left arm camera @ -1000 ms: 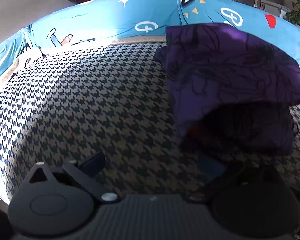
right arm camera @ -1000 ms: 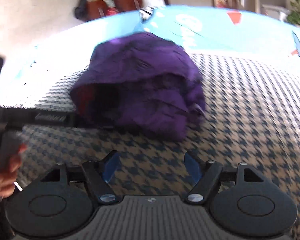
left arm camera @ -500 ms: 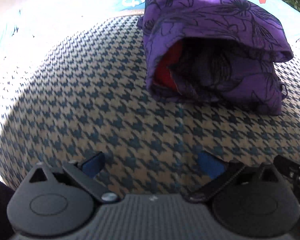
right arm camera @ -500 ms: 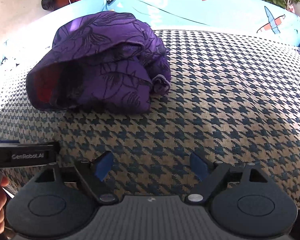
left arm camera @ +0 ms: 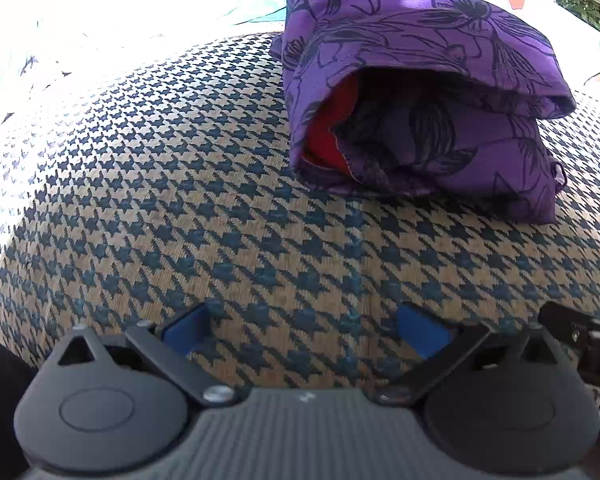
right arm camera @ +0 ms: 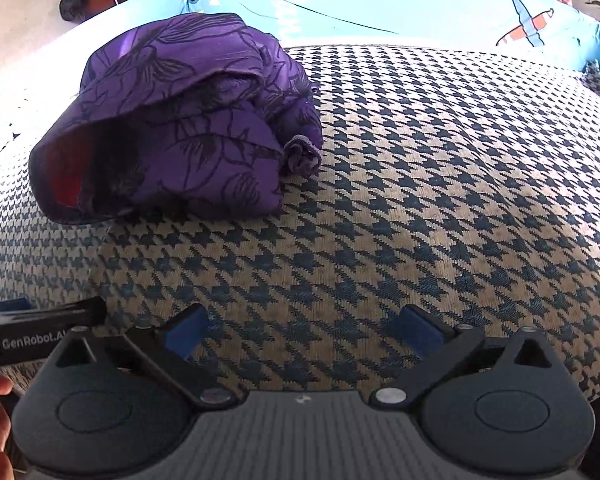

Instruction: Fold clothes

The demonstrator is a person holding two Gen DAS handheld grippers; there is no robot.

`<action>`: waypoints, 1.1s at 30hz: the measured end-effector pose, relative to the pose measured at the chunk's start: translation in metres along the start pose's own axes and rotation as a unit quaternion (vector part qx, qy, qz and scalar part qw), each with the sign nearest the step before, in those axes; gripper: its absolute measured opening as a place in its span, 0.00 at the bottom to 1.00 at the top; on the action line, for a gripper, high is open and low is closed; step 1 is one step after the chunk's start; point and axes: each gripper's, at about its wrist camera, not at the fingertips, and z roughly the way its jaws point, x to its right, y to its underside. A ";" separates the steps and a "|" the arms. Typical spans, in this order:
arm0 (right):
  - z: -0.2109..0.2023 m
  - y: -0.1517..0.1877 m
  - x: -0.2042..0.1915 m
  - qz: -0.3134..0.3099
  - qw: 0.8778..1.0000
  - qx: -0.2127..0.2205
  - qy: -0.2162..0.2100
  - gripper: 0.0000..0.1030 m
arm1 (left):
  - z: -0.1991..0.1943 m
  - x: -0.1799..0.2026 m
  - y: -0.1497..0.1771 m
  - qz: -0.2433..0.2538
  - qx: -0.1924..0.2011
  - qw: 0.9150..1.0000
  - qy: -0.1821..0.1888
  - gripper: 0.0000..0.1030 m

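Purple garment, dark floral line print, red lining visible inside the open fold; folded into a thick, loosely stacked bundle, top layer overhanging the lower ones. Lies on houndstooth fabric surface; one small curled corner protrudes at its side.

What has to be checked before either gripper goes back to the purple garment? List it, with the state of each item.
1. Left gripper empty, pads apart: ok.
2. Right gripper empty, jaws opening with nothing between them: ok.
3. Purple garment lying free on the houndstooth cloth, touched by neither gripper: ok.
4. Fold tidy: not ok; the near end gapes, the red lining shows, and a loose tab sticks out at one side.
5. Bundle edges squared: not ok; the top layer bulges over the lower one.
6. Back edge of the bundle: cannot tell, hidden.
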 end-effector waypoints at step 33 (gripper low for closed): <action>0.009 0.001 -0.011 -0.022 1.000 -0.012 0.010 1.00 | -0.015 -0.025 -0.021 -0.016 -0.010 1.000 0.001 1.00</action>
